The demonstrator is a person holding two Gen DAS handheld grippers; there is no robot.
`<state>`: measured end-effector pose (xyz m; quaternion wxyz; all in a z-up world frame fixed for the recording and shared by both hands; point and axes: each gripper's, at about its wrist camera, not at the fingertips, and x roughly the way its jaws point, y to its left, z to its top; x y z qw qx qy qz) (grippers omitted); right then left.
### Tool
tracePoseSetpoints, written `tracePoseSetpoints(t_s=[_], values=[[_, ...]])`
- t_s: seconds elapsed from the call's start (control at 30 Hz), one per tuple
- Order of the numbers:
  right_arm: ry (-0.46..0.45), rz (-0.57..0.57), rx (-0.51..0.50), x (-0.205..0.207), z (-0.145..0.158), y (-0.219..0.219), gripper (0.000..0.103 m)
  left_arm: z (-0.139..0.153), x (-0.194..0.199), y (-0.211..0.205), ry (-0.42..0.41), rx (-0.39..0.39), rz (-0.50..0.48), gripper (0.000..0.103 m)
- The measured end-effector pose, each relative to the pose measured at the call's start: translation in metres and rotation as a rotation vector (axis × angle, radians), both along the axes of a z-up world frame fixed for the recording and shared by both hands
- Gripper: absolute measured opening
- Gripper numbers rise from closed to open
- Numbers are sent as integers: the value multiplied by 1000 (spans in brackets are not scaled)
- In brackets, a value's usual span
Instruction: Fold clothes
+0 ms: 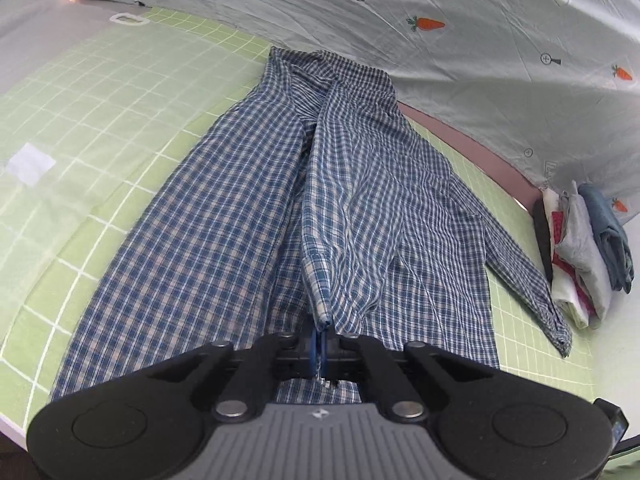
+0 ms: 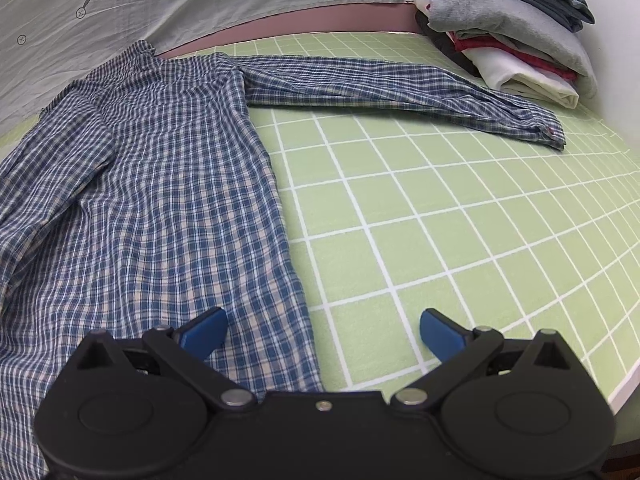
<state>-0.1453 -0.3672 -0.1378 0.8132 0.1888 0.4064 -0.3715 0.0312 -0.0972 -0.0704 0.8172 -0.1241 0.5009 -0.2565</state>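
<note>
Nearest the left wrist camera, the left gripper (image 1: 320, 350) has its jaws clenched on the cuff (image 1: 318, 300) of one sleeve of the checked shirt (image 1: 224, 216), the blue pads pressed together with a sliver of fabric between them. That sleeve (image 1: 332, 200) is drawn across the shirt's body and runs from the shoulder toward the camera, so the first sleeve fold looks under way but not yet laid flat. The shirt lies spread on the green gridded mat (image 1: 80, 128) that covers the tabletop, its collar (image 1: 312, 64) toward a pale sheet printed with carrots (image 1: 440, 12) at the back. In the right wrist view, the right gripper (image 2: 322, 332) hangs above the shirt's near side edge (image 2: 288, 240) with its jaws released and wide apart, grasping nothing; one pad sits over fabric, the other over bare mat. The other sleeve (image 2: 400, 88) lies stretched straight out across the mat, its cuff near a stack of folded clothes (image 2: 508, 28) at the far corner. By my judgement the task on this shirt is at an early stage: one sleeve is partly brought in, the second sleeve is untouched, and the body is yet to be folded and added to the stack.
</note>
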Motion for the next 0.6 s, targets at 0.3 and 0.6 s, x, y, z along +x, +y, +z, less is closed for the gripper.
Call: tracePoseSetpoints(t_s=[0.3, 0.6], values=[[-12, -33, -19, 3, -2, 6, 103, -20, -9, 53, 91, 90, 117, 2], [13, -7, -49, 8, -1, 10, 103, -50, 3, 63, 162, 173, 122, 2]])
